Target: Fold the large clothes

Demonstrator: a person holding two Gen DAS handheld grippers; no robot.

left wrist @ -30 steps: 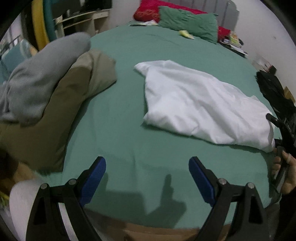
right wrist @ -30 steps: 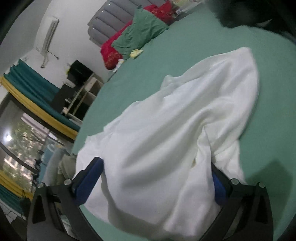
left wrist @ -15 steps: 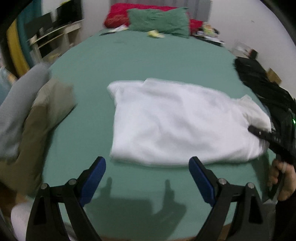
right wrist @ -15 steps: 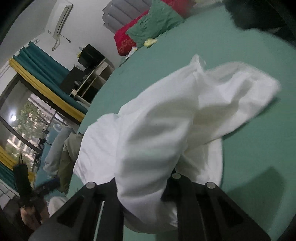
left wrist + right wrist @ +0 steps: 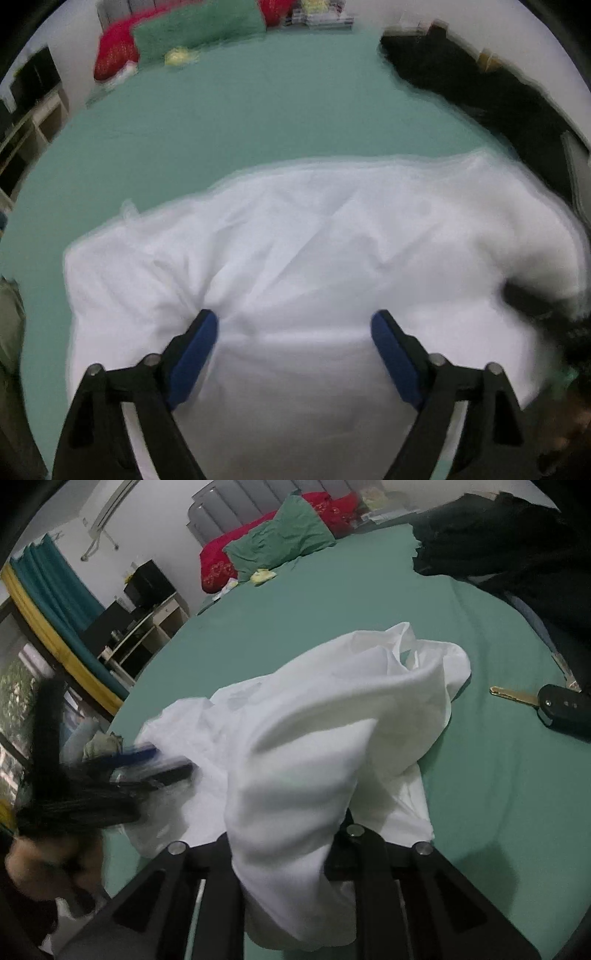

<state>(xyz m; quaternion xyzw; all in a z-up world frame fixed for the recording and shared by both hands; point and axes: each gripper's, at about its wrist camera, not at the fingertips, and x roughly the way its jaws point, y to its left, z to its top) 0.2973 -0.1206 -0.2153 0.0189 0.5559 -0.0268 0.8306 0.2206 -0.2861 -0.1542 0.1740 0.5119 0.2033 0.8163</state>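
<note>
The white garment (image 5: 332,251) lies on the green bed sheet (image 5: 229,110), spread wide, its long axis running left to right across the left wrist view, one end toward the black clothing (image 5: 480,85) heaped at the bed's right edge. The left gripper (image 5: 294,328) points steeply down right over it, blue pads (image 5: 195,350) well apart with cloth bunching up against the left one; the jaws are closing at this moment, the fabric sits between them, and they are not yet pressing on it, so that side is released. This view is smeared with blur, so finer creases are hard to read. Over to the right wrist view: the right gripper (image 5: 291,853) is clenched on a thick fold of the white garment (image 5: 332,716), the cloth rising out of the narrow gap and draping forward over the fingers in a tall hump, and those jaws are easing open a touch while the fold is gripped between them. From here the garment runs away from the camera toward a ruffled end (image 5: 417,653) that points at the far side of the bed. A car key (image 5: 554,705) rests on the sheet just right of that end, apart from the cloth. At the head of the bed sit a green pillow (image 5: 280,542) and a red pillow (image 5: 221,561). The left gripper (image 5: 147,764) shows as a dark blur at the garment's left edge, with the hand (image 5: 44,864) holding it low in the corner.
</note>
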